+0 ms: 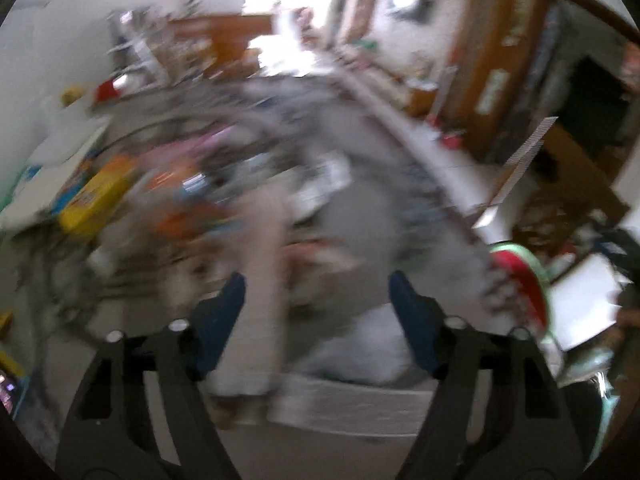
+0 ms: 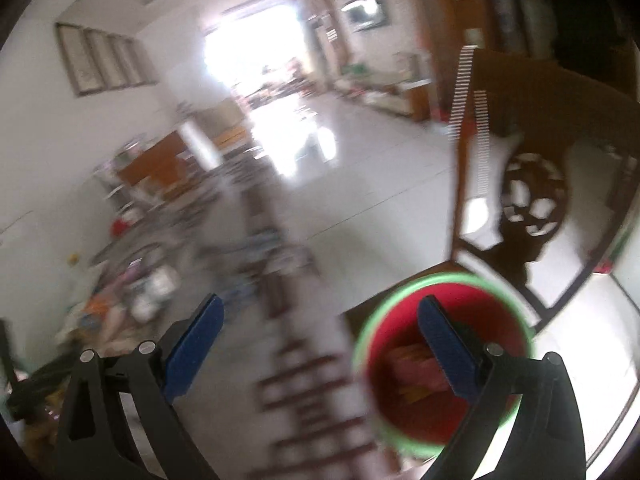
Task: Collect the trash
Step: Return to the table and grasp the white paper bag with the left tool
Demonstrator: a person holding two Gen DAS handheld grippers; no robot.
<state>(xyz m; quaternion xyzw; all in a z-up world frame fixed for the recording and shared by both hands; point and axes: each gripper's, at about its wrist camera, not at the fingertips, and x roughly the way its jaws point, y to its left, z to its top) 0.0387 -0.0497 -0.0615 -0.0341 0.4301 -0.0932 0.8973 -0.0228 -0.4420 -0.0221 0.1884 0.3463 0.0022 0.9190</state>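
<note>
Both views are motion-blurred. My left gripper (image 1: 318, 284) is open and empty above a grey table (image 1: 360, 152) strewn with blurred packets and wrappers; a long pale strip (image 1: 260, 280) lies between its fingers. A red bin with a green rim (image 1: 528, 276) stands at the table's right edge. In the right wrist view my right gripper (image 2: 320, 306) is open and empty, and the same red bin (image 2: 440, 360) sits under its right finger (image 2: 444, 348) with some scraps inside.
A yellow box (image 1: 92, 200) and colourful packets lie on the table's left side. A white sheet (image 1: 584, 300) lies at the right. A dark carved wooden chair (image 2: 532, 192) stands beyond the bin. Pale tiled floor (image 2: 360, 168) stretches towards a bright doorway.
</note>
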